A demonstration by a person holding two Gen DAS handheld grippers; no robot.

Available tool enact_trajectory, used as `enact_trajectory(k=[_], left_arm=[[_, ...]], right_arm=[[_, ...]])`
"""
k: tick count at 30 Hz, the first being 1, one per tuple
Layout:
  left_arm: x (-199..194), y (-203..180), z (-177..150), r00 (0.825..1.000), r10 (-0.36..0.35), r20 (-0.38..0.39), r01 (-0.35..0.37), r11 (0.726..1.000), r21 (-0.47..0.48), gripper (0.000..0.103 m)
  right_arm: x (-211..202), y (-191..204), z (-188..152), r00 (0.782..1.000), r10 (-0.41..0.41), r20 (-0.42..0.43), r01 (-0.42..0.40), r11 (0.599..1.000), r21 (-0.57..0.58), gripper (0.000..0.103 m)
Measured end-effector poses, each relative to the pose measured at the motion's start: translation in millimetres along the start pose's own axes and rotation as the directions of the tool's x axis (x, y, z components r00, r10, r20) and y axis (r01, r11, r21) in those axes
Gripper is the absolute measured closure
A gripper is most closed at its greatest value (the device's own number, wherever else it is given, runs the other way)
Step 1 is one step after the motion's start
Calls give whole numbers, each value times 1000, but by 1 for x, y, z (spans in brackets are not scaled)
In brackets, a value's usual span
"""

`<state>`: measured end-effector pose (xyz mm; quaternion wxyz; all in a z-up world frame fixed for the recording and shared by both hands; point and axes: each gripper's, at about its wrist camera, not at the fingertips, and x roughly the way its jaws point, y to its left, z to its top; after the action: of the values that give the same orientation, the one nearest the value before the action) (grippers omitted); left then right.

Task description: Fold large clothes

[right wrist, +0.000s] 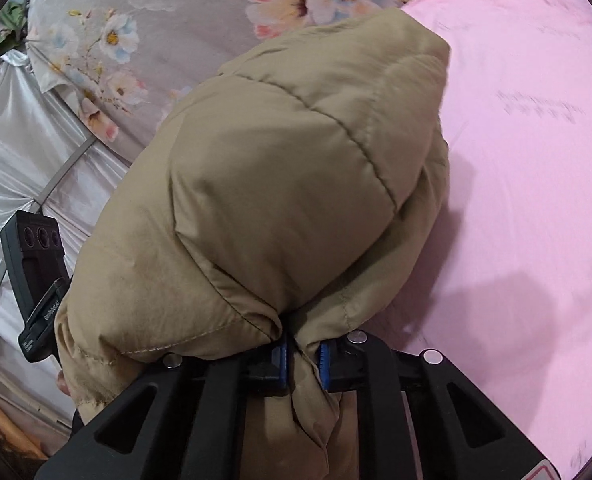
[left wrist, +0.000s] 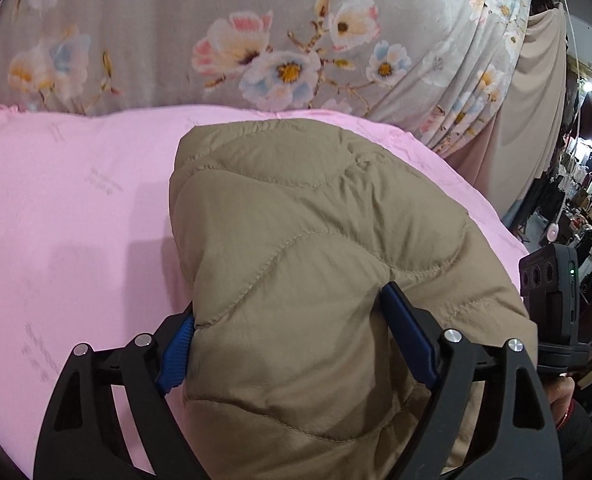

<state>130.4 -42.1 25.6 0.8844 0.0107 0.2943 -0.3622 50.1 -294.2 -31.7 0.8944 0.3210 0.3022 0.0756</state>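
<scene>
A tan quilted puffer jacket (left wrist: 316,220) lies bunched on a pink sheet (left wrist: 75,208). In the left wrist view its thick bulk fills the gap between the wide-set jaws of my left gripper (left wrist: 287,302), and both blue pads (left wrist: 173,354) touch the fabric. In the right wrist view the jacket (right wrist: 296,160) mounds up in front of my right gripper (right wrist: 304,346), whose jaws are pinched nearly together on a narrow fold of it. The jacket hides everything beneath it.
Behind the pink sheet (right wrist: 516,160) lies a grey floral bedcover (left wrist: 255,40). Silver satin cloth (right wrist: 15,152) hangs at the left of the right wrist view. A black device on the other gripper (left wrist: 552,280) shows at the right edge. Hanging clothes (left wrist: 584,184) stand far right.
</scene>
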Motion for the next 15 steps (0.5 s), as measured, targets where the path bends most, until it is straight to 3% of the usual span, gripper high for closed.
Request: enact_trajectory(k=[7, 15], left_arm=[[15, 34, 44, 992, 65, 104, -70, 996, 48, 27], [53, 93, 72, 983, 136, 122, -139, 990, 21, 34]], right_arm=[[48, 23, 58, 999, -6, 45, 10, 996, -91, 89], [118, 37, 109, 998, -44, 53, 53, 981, -186, 89]])
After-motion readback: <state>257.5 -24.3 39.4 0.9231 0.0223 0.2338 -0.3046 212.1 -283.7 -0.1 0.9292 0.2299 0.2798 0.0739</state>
